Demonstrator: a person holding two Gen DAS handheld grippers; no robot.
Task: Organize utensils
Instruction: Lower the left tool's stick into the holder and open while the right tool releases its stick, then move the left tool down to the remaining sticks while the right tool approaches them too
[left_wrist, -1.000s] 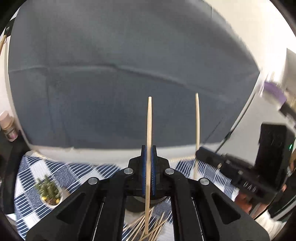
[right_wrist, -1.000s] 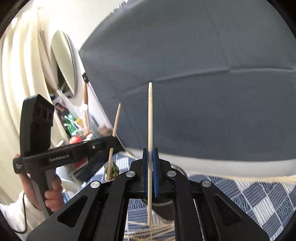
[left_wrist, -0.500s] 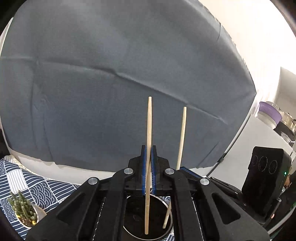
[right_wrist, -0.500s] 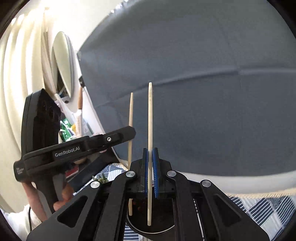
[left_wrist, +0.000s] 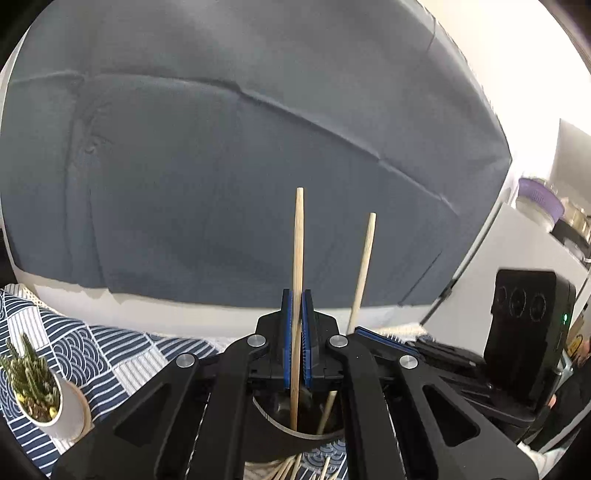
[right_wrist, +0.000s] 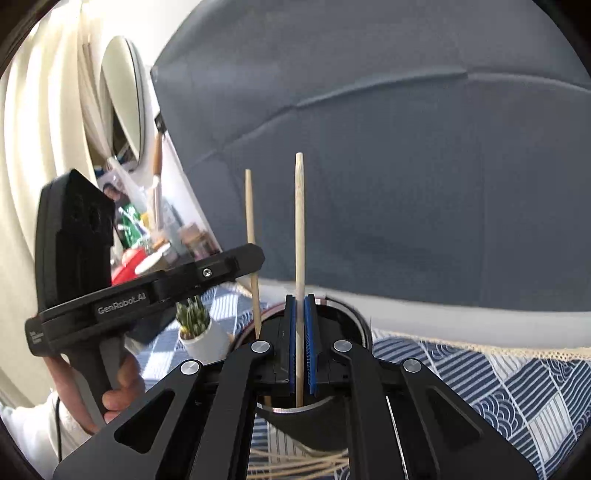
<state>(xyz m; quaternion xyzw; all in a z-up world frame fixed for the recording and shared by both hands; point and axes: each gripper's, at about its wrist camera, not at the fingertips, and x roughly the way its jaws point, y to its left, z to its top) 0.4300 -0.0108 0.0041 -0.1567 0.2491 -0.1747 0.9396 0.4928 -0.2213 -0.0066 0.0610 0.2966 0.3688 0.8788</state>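
With each claw, left (left_wrist: 295, 345) and right (right_wrist: 300, 345), pinched on an upright chopstick (left_wrist: 297, 258) (right_wrist: 299, 236) over the dark cup (right_wrist: 314, 413), I should lower both straight before easing my grip.

1. Grey fabric backdrop (left_wrist: 229, 177) — creased, filling most of both views.
2. Blue-and-white patterned tablecloth (left_wrist: 110, 350), with a fringed edge at the right-wrist view's far side.
3. Small green plant in a white pot (right_wrist: 199, 332), standing on the cloth.
4. Oval mirror (right_wrist: 125, 99) against pale curtains.
5. Purple-lidded container (left_wrist: 535, 203) on a white counter — possibly a jar; blurred.
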